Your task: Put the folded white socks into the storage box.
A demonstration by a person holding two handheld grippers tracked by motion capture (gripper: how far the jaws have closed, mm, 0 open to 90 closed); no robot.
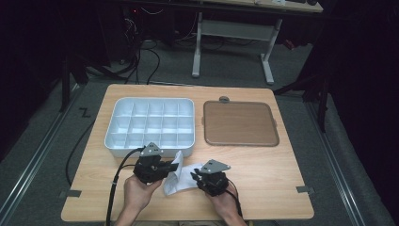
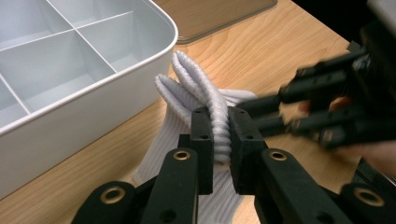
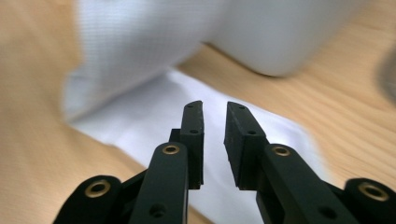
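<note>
A white sock (image 1: pixel 176 182) lies on the wooden table (image 1: pixel 263 165) in front of the white compartment tray (image 1: pixel 148 123). My left gripper (image 1: pixel 173 165) is shut on the sock's ribbed cuff (image 2: pixel 205 93), which bunches up between its jaws (image 2: pixel 219 111) and rises off the table. My right gripper (image 1: pixel 194 175) sits just to the right, its jaws a narrow gap apart with nothing between them (image 3: pixel 215 105). It hovers low over the flat part of the sock (image 3: pixel 149 121). From the left gripper view, the right gripper (image 2: pixel 280 109) reaches in from the right, near the cuff.
A flat brown tray (image 1: pixel 240 123) lies to the right of the compartment tray, whose near wall (image 2: pixel 93 107) stands close behind the sock. A small grey disc (image 1: pixel 224 99) rests at the brown tray's far edge. Bare table spreads to the right and left of the hands.
</note>
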